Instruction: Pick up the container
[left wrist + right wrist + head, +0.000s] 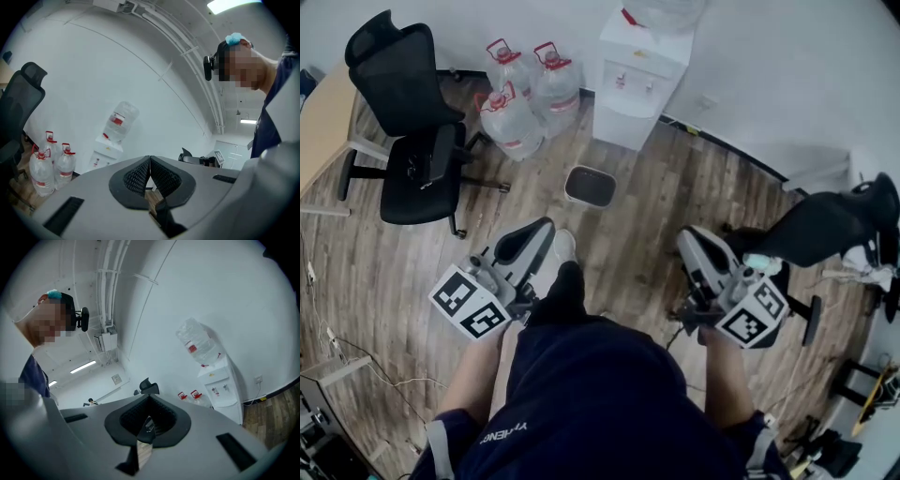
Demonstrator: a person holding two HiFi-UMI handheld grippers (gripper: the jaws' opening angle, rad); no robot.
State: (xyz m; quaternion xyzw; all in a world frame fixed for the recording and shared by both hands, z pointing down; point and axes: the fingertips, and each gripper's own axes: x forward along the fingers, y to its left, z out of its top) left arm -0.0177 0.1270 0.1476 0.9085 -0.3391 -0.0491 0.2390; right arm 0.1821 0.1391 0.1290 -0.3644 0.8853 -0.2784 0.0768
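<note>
A small dark container (590,186) with a pale rim stands on the wooden floor, ahead of my feet. My left gripper (542,228) is held low at the left, pointing forward toward it and well short of it; its jaws are shut with nothing between them. My right gripper (688,238) is held at the right, also shut and empty. In the left gripper view the left gripper (150,158) tilts up at the white wall, and in the right gripper view the right gripper (149,398) does the same. Neither gripper view shows the container.
A white water dispenser (639,73) stands against the wall behind the container, with three large water bottles (525,92) to its left. A black office chair (412,131) and a wooden desk (321,127) are at the left, another black chair (830,225) at the right.
</note>
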